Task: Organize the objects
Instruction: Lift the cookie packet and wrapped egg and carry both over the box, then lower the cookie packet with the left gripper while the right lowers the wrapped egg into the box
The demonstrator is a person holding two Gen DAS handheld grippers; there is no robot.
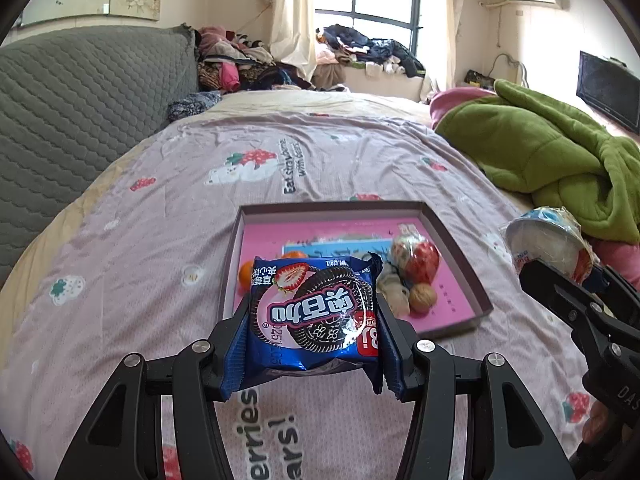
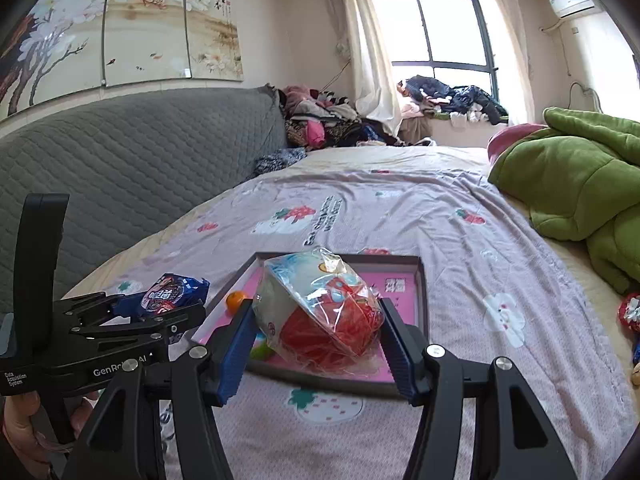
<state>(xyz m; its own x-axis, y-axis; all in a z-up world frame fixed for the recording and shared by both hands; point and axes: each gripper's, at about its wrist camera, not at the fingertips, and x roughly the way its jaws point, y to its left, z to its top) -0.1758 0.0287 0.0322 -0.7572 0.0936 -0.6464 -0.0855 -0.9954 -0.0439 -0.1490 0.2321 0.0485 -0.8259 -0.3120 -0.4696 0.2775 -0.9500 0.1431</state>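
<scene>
Left gripper (image 1: 312, 344) jaws clamp cookie pack (image 1: 314, 312); right gripper (image 2: 316, 336) jaws clamp wrapped cup (image 2: 316, 312). Both held above the bed, near tray (image 1: 456, 240). Pack crushable, cup's film slippery: grip sides lightly.

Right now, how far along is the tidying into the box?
Done: a walnut, an orange and a red wrapped ball lie in the shallow box. In hand: left gripper grips the cookie packet; right gripper grips the wrapped cup. Left: placing both.
</scene>
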